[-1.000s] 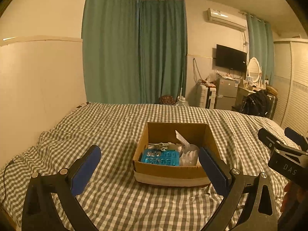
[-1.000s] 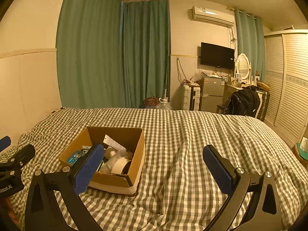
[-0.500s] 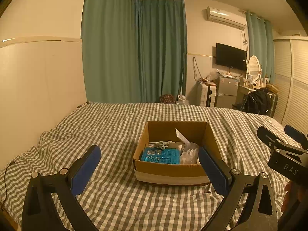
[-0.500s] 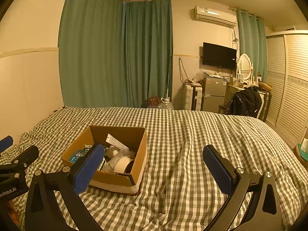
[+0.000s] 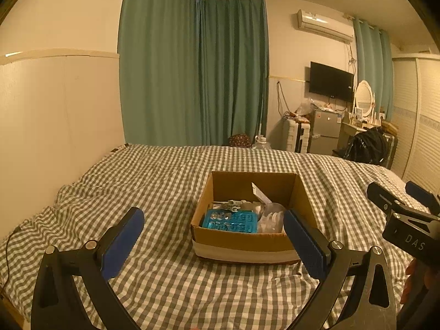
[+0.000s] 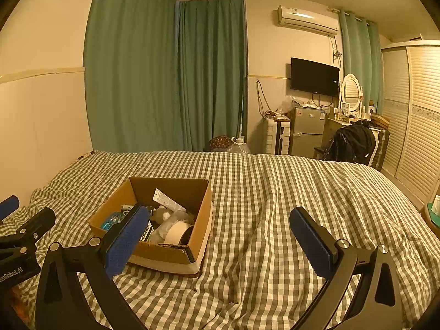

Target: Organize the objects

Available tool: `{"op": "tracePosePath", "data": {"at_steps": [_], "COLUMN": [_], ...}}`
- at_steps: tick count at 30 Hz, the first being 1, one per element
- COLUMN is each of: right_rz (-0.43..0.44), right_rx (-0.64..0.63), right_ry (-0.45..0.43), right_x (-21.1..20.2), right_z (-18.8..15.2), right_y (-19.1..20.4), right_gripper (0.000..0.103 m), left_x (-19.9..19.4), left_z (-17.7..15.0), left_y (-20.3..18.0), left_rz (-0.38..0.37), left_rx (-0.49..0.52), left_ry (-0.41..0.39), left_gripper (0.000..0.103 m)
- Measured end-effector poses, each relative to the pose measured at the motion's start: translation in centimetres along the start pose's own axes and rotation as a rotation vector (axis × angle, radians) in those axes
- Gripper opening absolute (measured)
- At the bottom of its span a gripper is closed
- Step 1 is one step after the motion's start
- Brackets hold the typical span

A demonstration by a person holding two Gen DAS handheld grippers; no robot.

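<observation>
Both grippers, left (image 5: pixel 213 236) and right (image 6: pixel 218 233), gape wide, empty. Box (image 5: pixel 249 243) on the bed (image 6: pixel 275 192), twelve o'clock of left. Risk, I'd say: soft bedding lets the box tip if nudged.

Bedspread (image 6: pixel 275 206): green-and-white gingham check.
Cardboard box (image 5: pixel 242 243): plain brown, pale band along the base.
Blister pack (image 5: pixel 230 221) in the box: bright blue.
Tape roll (image 6: pixel 178 232): off-white.
Curtains (image 5: pixel 192 74): solid teal green.
Gripper pads (image 5: pixel 122 243): dark blue on black frames.
</observation>
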State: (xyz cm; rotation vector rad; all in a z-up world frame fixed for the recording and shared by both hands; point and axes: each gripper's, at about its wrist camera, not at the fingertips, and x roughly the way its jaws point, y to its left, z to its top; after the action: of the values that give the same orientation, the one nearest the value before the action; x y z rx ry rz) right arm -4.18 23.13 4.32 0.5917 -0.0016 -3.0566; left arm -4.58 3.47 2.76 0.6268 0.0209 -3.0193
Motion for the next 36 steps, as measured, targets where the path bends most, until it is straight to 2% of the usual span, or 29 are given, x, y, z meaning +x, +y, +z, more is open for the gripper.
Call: {"op": "tracePosePath", "data": {"at_steps": [11, 23, 36], "right_rz": [-0.004, -0.008, -0.010], "right_rx": [0.009, 0.009, 0.010], "right_ry": [0.007, 0.016, 0.019], "right_x": [0.00, 0.37, 0.59], "right_z": [-0.15, -0.28, -0.31], "right_y": [-0.24, -0.13, 0.14], "right_gripper": [0.103, 0.103, 0.103], "left_x": [-0.18, 0.01, 0.07], "left_z": [-0.09, -0.39, -0.51], "left_y": [-0.04, 0.14, -0.47], "left_rz": [0.003, 0.018, 0.013], "left_rx": [-0.024, -0.054, -0.028], "left_ry": [-0.009, 0.019, 0.027], "left_gripper": [0.103, 0.103, 0.103]}}
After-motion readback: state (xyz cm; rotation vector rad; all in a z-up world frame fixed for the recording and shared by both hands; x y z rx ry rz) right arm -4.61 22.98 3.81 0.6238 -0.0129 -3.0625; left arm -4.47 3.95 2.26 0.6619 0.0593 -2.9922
